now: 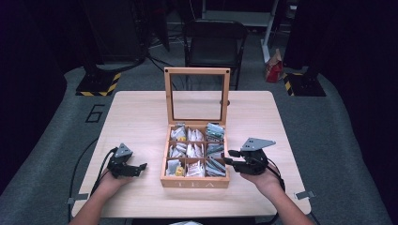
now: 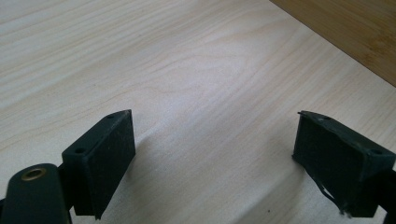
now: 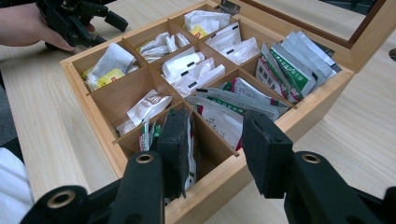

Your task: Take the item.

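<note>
Your left gripper (image 1: 136, 168) rests low on the light wooden table (image 1: 136, 117), to the left of the tea box (image 1: 195, 180) and a little apart from it. In the left gripper view its jaws stand wide apart with only bare table between them, and they hold nothing; a wooden side of the box shows at the upper right corner.

The tea box stands near the middle of the table, closer to your edge. Its glass lid (image 1: 197, 93) stands upright at the far side. Inside, the box is divided into nine compartments, and they hold tea bag packets (image 3: 187, 70), white ones and green-and-white ones.

Your right gripper (image 3: 215, 140) is at the right side of the box, over its near right corner. Its jaws are apart. One jaw is down inside the corner compartment, beside a green-and-white packet (image 3: 191, 149), and the other is over the next compartment. I cannot tell if the jaw touches the packet.
</note>
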